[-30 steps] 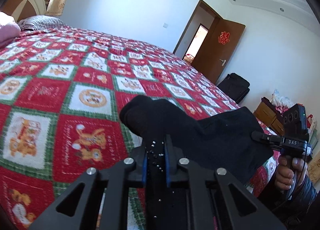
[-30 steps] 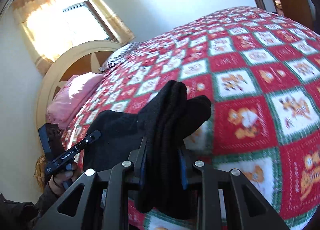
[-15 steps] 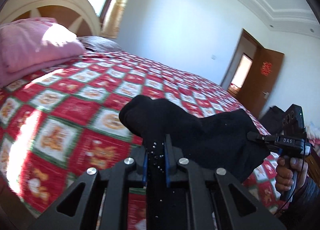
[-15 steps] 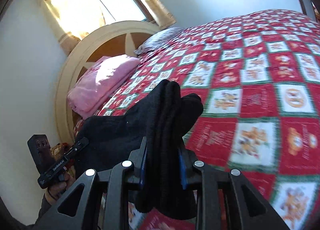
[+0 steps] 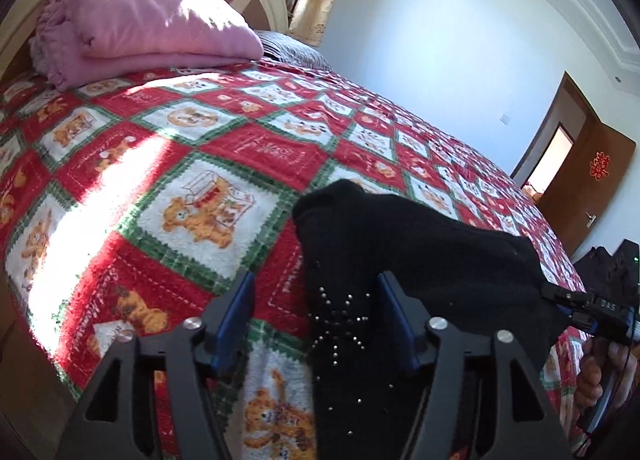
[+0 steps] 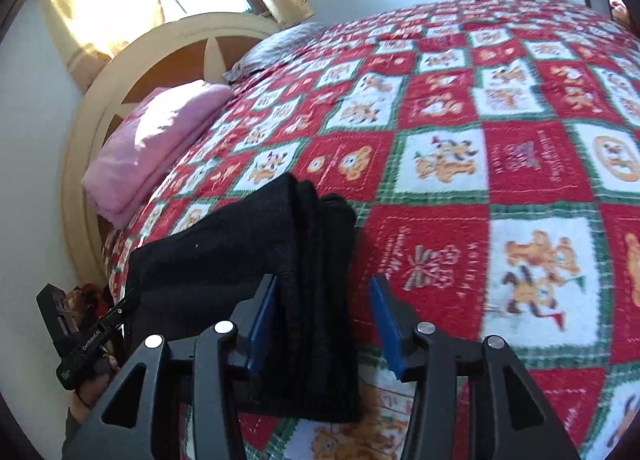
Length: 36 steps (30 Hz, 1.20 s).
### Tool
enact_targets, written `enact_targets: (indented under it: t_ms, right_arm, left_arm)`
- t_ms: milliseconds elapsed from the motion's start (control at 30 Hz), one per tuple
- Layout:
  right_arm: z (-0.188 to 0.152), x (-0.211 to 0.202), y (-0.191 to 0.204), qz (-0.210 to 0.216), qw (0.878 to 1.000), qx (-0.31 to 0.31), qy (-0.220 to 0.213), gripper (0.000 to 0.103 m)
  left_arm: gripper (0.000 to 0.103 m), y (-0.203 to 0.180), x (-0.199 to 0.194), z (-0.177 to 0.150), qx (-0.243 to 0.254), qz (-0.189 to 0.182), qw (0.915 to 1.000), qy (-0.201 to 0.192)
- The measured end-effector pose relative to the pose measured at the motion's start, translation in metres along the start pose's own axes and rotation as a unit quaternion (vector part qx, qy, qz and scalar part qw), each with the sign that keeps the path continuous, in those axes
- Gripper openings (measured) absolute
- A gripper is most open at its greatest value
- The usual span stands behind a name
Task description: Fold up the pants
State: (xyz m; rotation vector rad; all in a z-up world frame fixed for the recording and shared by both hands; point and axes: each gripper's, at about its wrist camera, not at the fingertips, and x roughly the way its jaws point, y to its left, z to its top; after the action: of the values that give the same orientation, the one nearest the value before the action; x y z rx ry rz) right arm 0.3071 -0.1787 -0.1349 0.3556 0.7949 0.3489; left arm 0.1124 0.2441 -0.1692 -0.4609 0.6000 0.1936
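Note:
The black pants (image 5: pixel 404 260) are folded into a thick bundle and stretch between my two grippers, low over the near edge of the bed. My left gripper (image 5: pixel 316 312) is open; the studded end of the pants lies loose between its blue pads. My right gripper (image 6: pixel 324 320) is open too; the stacked folded end of the pants (image 6: pixel 304 268) rests against its left pad. Whether the pants touch the quilt I cannot tell. The right gripper also shows in the left wrist view (image 5: pixel 592 308), and the left gripper in the right wrist view (image 6: pixel 80 344).
The bed carries a red, white and green teddy-bear quilt (image 5: pixel 180 164). A folded pink blanket (image 5: pixel 140 20) and a grey pillow (image 6: pixel 280 44) lie by the cream headboard (image 6: pixel 120 72). A brown door (image 5: pixel 588 176) and a black bag (image 5: pixel 612 264) stand beyond the bed's far side.
Both grippers have opened and let go of the pants. Both have swung toward the headboard end of the bed and come lower over the quilt.

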Motion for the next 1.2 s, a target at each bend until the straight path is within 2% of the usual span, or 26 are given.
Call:
enact_targets:
  t_ms: [67,133,200,233,333,367,400,433,500,600,767,867,967,1200]
  right_arm:
    - [-0.004,-0.018,0.006,-0.014,0.999,-0.011,-0.028,0.049]
    - [-0.01,-0.031,0.017,0.007,0.999,-0.031,-0.043,0.049]
    - [-0.019,-0.033,0.027,0.012,0.998,-0.058,-0.031,0.049]
    - [-0.024,-0.029,0.03,-0.006,0.997,-0.07,-0.02,0.049]
    - [-0.033,-0.019,0.015,-0.029,0.998,-0.052,-0.002,0.051]
    - [-0.036,-0.019,0.008,-0.026,0.999,-0.041,0.0,0.054]
    - [-0.037,-0.018,0.0,-0.022,0.999,-0.025,-0.001,0.062]
    - [-0.037,-0.018,-0.007,-0.02,1.0,-0.01,-0.001,0.063]
    - [-0.036,-0.018,-0.011,-0.012,1.0,0.001,0.0,0.063]
    - [-0.036,-0.019,-0.006,-0.027,0.999,-0.018,-0.002,0.063]
    - [-0.036,-0.021,-0.007,-0.028,1.0,-0.009,-0.006,0.063]
    - [-0.038,-0.036,-0.006,-0.027,0.999,0.002,-0.025,0.064]
    - [-0.037,-0.046,-0.002,-0.046,0.998,-0.011,-0.037,0.064]
    - [-0.039,-0.039,-0.005,0.007,1.0,0.006,-0.029,0.064]
  left_arm:
    - [0.069,-0.003,-0.005,-0.002,0.007,0.011,0.9999,-0.003]
    - [0.069,-0.008,-0.005,-0.002,0.02,0.022,0.9995,-0.008]
    - [0.072,-0.012,-0.006,-0.002,0.031,0.034,0.9989,-0.011]
    - [0.072,-0.014,-0.007,-0.003,0.037,0.039,0.9985,-0.013]
    - [0.072,-0.016,-0.008,-0.004,0.041,0.043,0.9982,-0.012]
    - [0.073,-0.017,-0.008,-0.004,0.045,0.046,0.9979,-0.012]
    - [0.075,-0.019,-0.009,-0.004,0.05,0.05,0.9974,-0.014]
    - [0.075,-0.02,-0.009,-0.005,0.055,0.054,0.9969,-0.016]
    - [0.075,-0.023,-0.009,-0.006,0.063,0.058,0.9962,-0.017]
    - [0.075,-0.026,-0.01,-0.007,0.066,0.06,0.9959,-0.016]
    - [0.075,-0.031,-0.016,-0.011,0.076,0.061,0.9951,-0.013]
    - [0.075,-0.036,-0.024,-0.012,0.083,0.061,0.9946,-0.015]
    - [0.077,-0.044,-0.028,-0.014,0.097,0.062,0.9933,-0.016]
    - [0.077,-0.046,-0.026,-0.021,0.107,0.071,0.9917,-0.01]
